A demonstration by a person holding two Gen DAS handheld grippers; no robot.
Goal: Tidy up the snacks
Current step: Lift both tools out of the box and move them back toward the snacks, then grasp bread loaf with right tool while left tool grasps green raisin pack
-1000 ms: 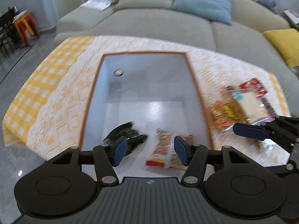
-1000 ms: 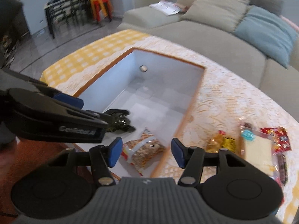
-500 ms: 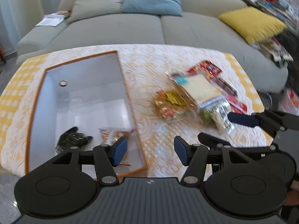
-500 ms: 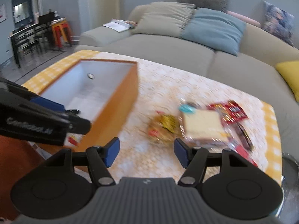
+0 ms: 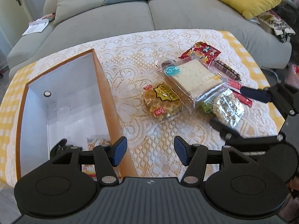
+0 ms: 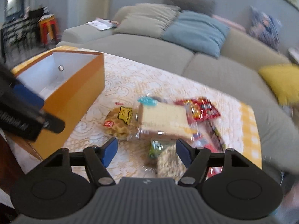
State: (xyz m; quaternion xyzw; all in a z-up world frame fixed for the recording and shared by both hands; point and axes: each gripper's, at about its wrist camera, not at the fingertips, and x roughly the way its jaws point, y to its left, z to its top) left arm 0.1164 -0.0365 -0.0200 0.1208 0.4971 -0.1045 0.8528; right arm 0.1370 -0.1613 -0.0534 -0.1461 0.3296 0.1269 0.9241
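Lace cloth: white and yellow, spread over the worktop in front of a grey sofa.
Box: an orange cardboard box with a white inside stands on the left part of the worktop, open at the top.
Inside the box: a snack packet lies at the near end against the right wall; a dark item sits just beside it, too hidden to name.
Loose snacks: a heap lies on the cloth to the right of the box, well apart from it.
Waffle pack: the clear waffle pack with a yellow label lies nearest the box.
Sandwich: the wrapped sandwich with a blue sticker leans partly over the waffle pack.
Red packet: the red packet lies at the far side of the heap, touching the sandwich wrap.
Chocolate bar: the dark bar lies at the right edge of the heap.
Nut bag: the clear bag of nuts lies at the near right of the heap.
Left gripper: the left gripper hangs over bare cloth beside the box's right wall, jaws apart, nothing between them.
Right gripper: the right gripper is over the nut bag, jaws opening; the bag lies below the gap and the pads do not press it.
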